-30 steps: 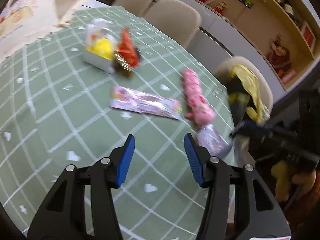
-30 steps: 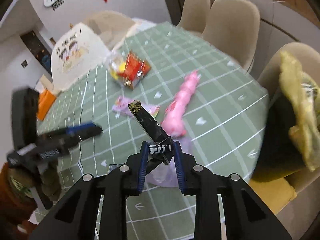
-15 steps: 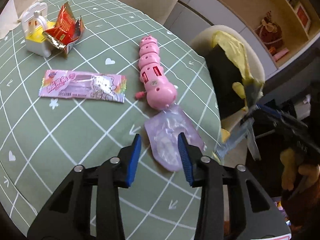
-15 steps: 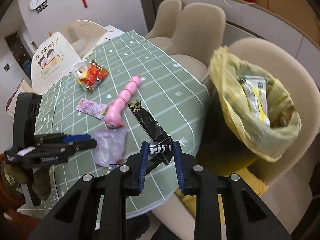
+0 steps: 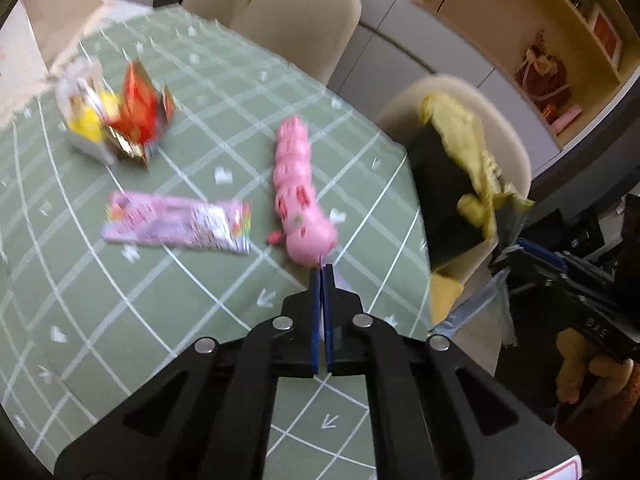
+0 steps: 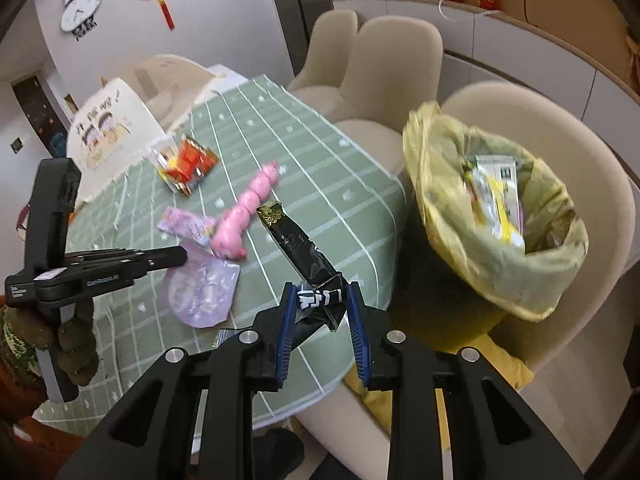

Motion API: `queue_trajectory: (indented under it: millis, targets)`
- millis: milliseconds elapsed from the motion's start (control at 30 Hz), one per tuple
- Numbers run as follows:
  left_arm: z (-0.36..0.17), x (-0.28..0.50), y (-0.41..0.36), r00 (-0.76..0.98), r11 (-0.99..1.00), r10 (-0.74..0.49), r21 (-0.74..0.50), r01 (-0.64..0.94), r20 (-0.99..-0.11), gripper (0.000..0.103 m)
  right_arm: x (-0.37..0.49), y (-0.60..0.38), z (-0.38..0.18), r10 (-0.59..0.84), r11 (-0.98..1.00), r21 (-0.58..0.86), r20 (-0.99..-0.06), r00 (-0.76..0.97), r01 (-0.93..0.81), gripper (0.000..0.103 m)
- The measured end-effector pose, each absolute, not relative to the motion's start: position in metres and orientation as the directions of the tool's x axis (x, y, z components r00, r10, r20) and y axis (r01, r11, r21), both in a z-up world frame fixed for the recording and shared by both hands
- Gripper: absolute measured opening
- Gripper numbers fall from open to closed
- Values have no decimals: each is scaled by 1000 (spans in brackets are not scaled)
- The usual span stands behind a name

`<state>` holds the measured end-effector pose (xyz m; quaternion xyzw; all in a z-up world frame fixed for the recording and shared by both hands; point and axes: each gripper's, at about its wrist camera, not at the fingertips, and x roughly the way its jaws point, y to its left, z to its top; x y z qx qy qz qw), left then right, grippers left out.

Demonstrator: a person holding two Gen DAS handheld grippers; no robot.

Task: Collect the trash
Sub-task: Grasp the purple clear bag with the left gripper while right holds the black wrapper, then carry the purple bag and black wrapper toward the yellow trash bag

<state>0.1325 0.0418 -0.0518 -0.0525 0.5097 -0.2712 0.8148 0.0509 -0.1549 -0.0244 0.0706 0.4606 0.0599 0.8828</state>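
The right claw (image 6: 322, 300) is seen clamped on a black wrapper (image 6: 298, 246), crumpled at the gripped end where white lettering shows; its long glossy body rises away from the pads to a tip printed with a gold pattern. It is held in the air above the table's near edge, between the table (image 6: 340, 204) and the bin. The left claw (image 5: 322, 280) is seen with its blue pads pressed together; whether the pale lilac pouch (image 6: 202, 290) is pinched at its edge cannot be told, though the tips are seen just at it in the right wrist view. The pouch is translucent, rounded and flat, lying near the table's near edge. Just beyond it a pink segmented toy (image 5: 298, 196) is laid, and beside that a long pink printed wrapper (image 5: 176, 226). Farther in, a torn red and gold wrapper (image 5: 140, 120) is leaned on a small white and yellow box (image 5: 82, 128). Off the table's edge, a bin lined with a yellow bag (image 6: 492, 224) is stood on a beige chair (image 6: 580, 168), packets visible inside.
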Motion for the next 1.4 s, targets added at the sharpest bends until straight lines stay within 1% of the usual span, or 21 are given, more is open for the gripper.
queue_trajectory:
  millis: [100,233,333,467,600,800,900,1067,1267,1400]
  targets:
    - [-21,133,48,398,856,-488,-338,390,-777,1,59,-157,-7,204,976,205,-774,600,-68,25]
    - [19,136,50,482,874,-465,-299,383,-742,1,69,-160,19,230,972,203,-727,647,-117,25]
    - [44,140,41,534,884,-446,-261,387,-719,1,77,-168,40,242,970,195,-689,683,-146,25]
    - [73,142,24,576,883,-450,-244,401,-682,1,85,-187,65,245,969,178,-646,723,-169,25]
    - [91,154,1,587,872,-476,-266,410,-655,1,92,-209,77,237,971,156,-618,750,-179,25]
    - [111,172,-57,594,855,-499,-246,457,-631,1,103,-263,82,219,974,175,-598,771,-141,25]
    - [113,181,-87,573,837,-527,-265,479,-628,1,104,-293,80,188,980,167,-593,783,-108,25]
    - [101,198,-135,510,788,-600,-349,507,-616,1,101,-347,74,135,984,178,-596,792,-34,25]
    - [59,218,-194,422,770,-611,-379,513,-670,1,90,-401,59,70,980,188,-623,779,62,25]
    - [31,225,-221,369,762,-610,-390,518,-701,1,89,-424,46,60,974,206,-644,763,98,25]
